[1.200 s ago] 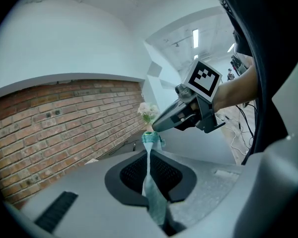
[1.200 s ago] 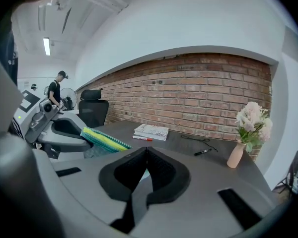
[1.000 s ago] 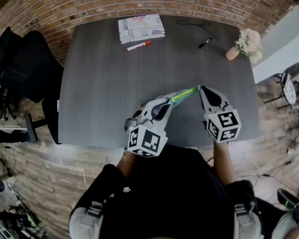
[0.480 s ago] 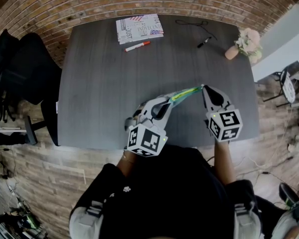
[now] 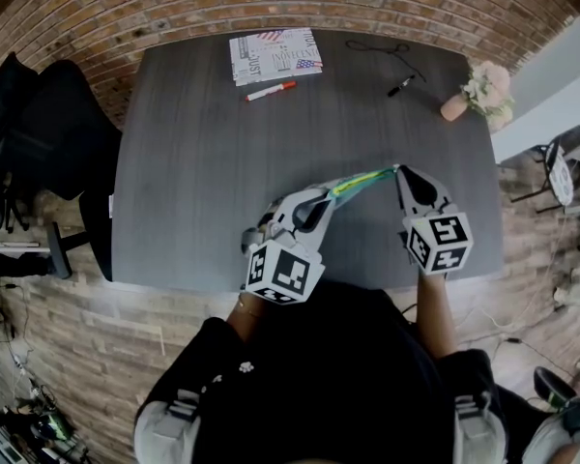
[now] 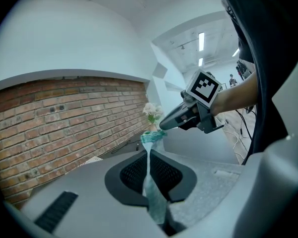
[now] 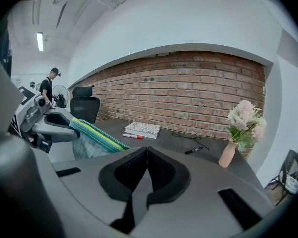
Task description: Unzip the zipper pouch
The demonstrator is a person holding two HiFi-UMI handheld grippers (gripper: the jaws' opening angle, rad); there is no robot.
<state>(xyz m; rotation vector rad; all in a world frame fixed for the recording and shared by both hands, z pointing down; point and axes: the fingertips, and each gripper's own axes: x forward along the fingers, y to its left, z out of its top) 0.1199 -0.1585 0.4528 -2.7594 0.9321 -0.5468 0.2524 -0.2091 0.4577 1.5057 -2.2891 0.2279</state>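
A teal and yellow-green striped zipper pouch [image 5: 358, 182] hangs stretched in the air between my two grippers, above the near part of the dark table [image 5: 203, 162]. My left gripper [image 5: 321, 204] is shut on the pouch's left end; the fabric [image 6: 150, 182] runs out between its closed jaws. My right gripper [image 5: 399, 170] is shut on the pouch's right tip, at the zipper's end. In the left gripper view the right gripper [image 6: 164, 125] pinches the pouch's far end. The right gripper view has the pouch [image 7: 92, 135] leading left to the left gripper [image 7: 64, 133]. The zipper pull itself is hidden.
At the table's far side lie a printed booklet [image 5: 274, 54], a red marker [image 5: 270, 90], a black pen [image 5: 399, 86] and a thin black cable [image 5: 377, 44]. A pink vase of flowers [image 5: 478, 90] stands at the far right corner. A black office chair [image 5: 48, 133] is left of the table.
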